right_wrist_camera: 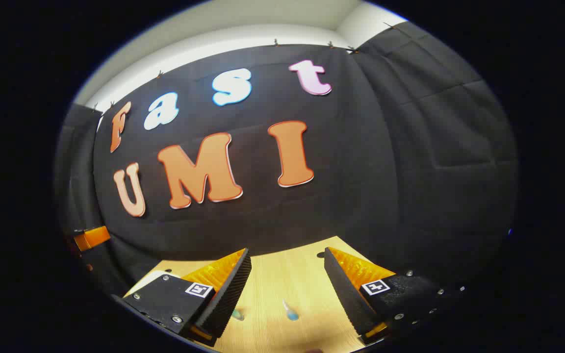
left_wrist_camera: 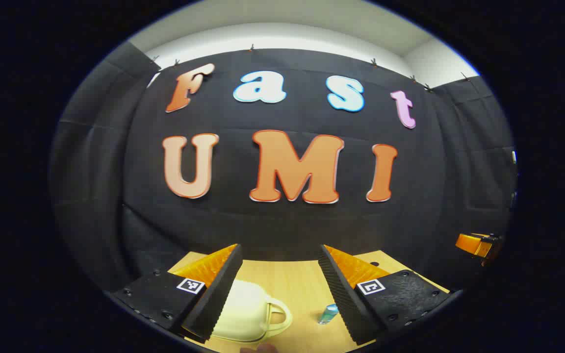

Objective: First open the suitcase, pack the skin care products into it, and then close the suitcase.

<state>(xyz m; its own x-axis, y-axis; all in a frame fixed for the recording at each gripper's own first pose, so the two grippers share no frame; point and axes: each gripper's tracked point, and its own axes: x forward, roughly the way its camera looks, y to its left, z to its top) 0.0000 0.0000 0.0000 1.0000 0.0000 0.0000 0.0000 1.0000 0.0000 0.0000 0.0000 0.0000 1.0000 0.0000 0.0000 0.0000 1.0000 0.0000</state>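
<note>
Both grippers are hovering above a pale wooden tabletop, pointing mostly at the booth wall, and both are standing with jaws wide apart and nothing between them. In the left gripper view, the left gripper is sitting over a small cream-white hard-shell suitcase with a looped handle, which is lying low on the table with its lid apparently down, so the opening step is probably not done yet. Just beside the case, a small blue-green skin care bottle is resting near the right-hand finger. In the right gripper view, the right gripper is hanging over two small blue-tinted skin care items, too blurred to identify. The main risk lies in how little of the table either camera is catching: a descent judged from this angle could be landing a finger on the suitcase shell instead of its seam, pushing the light case across the smooth wood. The nearby bottle could also be getting knocked over or rolled away.
</note>
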